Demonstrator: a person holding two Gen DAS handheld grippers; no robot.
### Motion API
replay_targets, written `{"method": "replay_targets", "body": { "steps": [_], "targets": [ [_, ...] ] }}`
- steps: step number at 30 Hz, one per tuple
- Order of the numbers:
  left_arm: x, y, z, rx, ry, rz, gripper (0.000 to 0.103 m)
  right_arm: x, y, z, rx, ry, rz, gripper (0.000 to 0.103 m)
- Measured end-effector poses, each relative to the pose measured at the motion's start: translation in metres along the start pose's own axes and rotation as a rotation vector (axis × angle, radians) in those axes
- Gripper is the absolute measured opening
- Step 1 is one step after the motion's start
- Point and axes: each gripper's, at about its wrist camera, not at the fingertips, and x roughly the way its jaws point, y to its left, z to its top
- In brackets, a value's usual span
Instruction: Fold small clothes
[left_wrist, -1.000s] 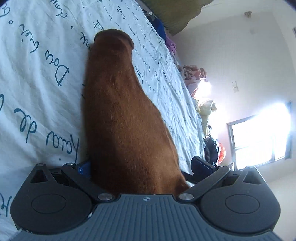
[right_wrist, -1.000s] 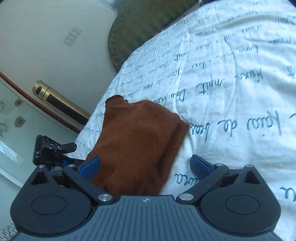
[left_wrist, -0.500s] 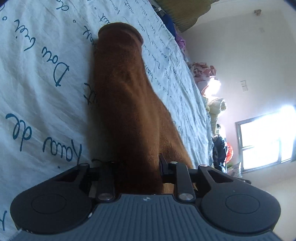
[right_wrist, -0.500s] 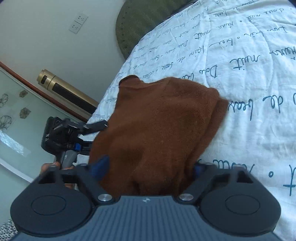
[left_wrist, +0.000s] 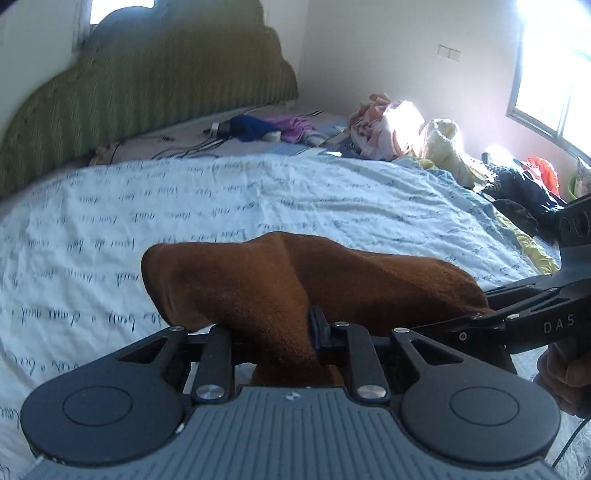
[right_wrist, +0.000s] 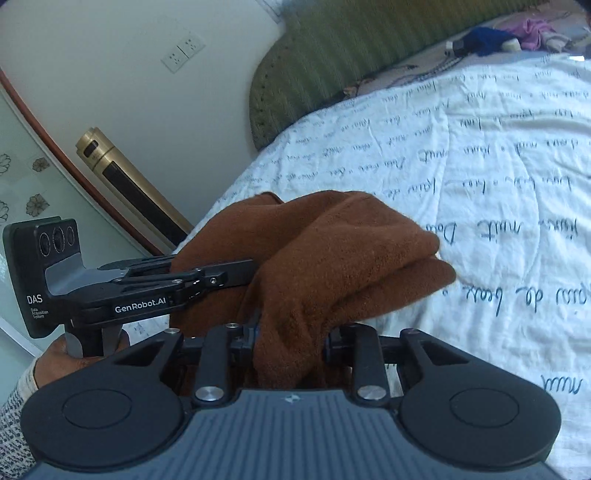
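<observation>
Both my grippers clamp the brown cloth, lifted above the bed.

My left gripper is nearly closed and still closing on a bunched fold of the cloth; my right gripper is pinched down on another bunch, its jaws steady. Seen from the right wrist, the left gripper's body reads "DAS", "Data Acquisition System" and "GenRobot.AI", with my left hand around its handle below. The cloth sags between the two grippers over the white sheet, printed with blue cursive I cannot read in full.
</observation>
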Motion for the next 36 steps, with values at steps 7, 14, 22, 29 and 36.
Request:
{"method": "replay_targets", "body": {
  "steps": [7, 14, 22, 29, 36],
  "targets": [
    [-0.020, -0.026, 0.063, -0.062, -0.021, -0.152, 0.027, -0.085, 0.011, 0.035, 0.014, -0.103, -0.011, 0.029],
    [0.050, 0.020, -0.016, -0.383, 0.236, -0.187, 0.076, -0.067, -0.069, -0.009, 0.099, 0.028, -0.353, 0.103],
    [0.017, 0.041, -0.117, -0.594, 0.231, -0.389, 0.095, -0.142, -0.094, -0.098, 0.239, -0.153, -0.258, 0.103],
    [0.057, 0.024, -0.134, -0.713, 0.305, -0.485, 0.102, -0.088, -0.104, -0.131, 0.283, -0.056, -0.095, 0.103],
    [0.067, 0.001, -0.137, -0.651, 0.353, -0.468, 0.016, -0.056, -0.106, -0.107, 0.246, -0.002, -0.096, 0.017]
  ]
}}
